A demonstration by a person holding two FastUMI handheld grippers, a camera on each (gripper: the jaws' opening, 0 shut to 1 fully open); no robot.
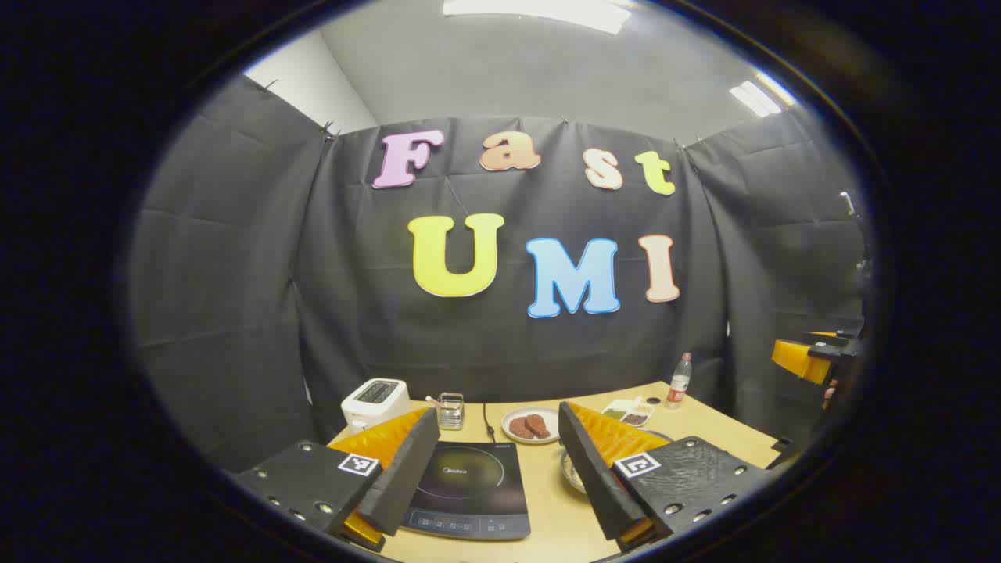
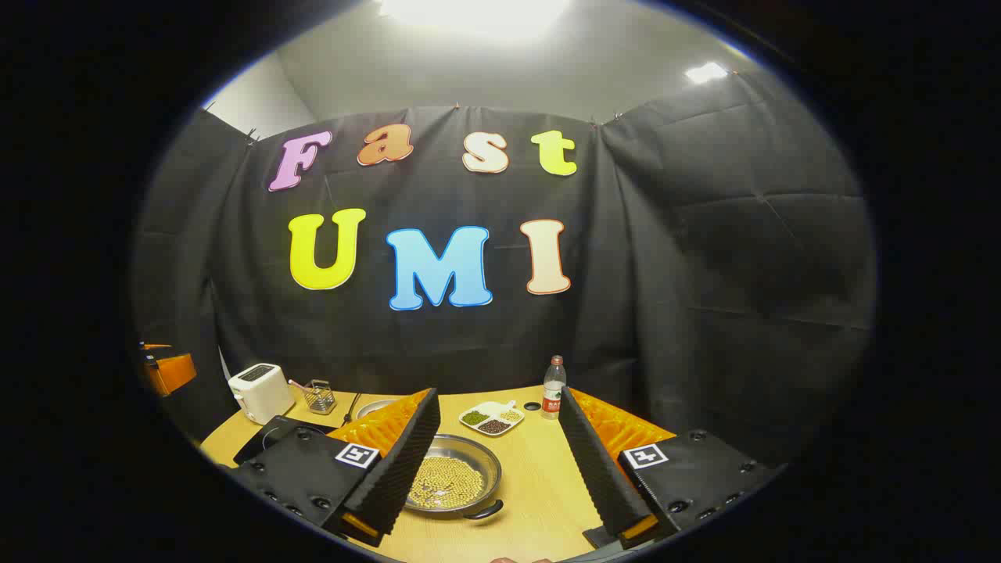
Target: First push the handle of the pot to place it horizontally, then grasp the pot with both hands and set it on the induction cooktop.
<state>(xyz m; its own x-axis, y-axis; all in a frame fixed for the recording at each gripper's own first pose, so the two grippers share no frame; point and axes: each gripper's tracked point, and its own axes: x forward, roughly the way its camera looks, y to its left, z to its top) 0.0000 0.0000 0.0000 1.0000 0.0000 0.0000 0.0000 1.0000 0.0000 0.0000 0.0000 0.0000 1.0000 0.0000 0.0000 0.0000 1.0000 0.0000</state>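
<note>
the pot [image 2: 450,475] sits on the wooden table [image 2: 539,500] in my right gripper view, a shallow metal pan with pale round beans in it, lying between my right gripper's [image 2: 494,461] two fingers but touched by neither. its dark handle [image 2: 483,512] curves along the near rim, toward me. that gripper is spread wide and holds nothing. beyond the pot, farther off, lies a small divided dish [image 2: 491,419] with green and dark fillings, and just right of it stands a bottle [image 2: 553,399] with a red cap. to the far left stand a white toaster [image 2: 260,392] and a wire holder [image 2: 319,396], and a dark corner of the induction cooktop [image 2: 270,436] peeks out behind my left-hand finger. at the far left edge my other gripper's orange body shows.

in the left gripper view, my left gripper [image 1: 500,461] is also spread wide and empty, hovering above the table [image 1: 555,516]. the induction cooktop [image 1: 469,489] lies flat between its fingers, nearer the left one, control strip on the near edge. only a sliver of the pot [image 1: 571,471] shows beside the right-hand finger, to the right of the cooktop. farther back sit a plate [image 1: 530,424] with brownish pieces, the divided dish [image 1: 629,411], the bottle [image 1: 679,381], the wire holder [image 1: 450,410] and the toaster [image 1: 375,401].
</note>
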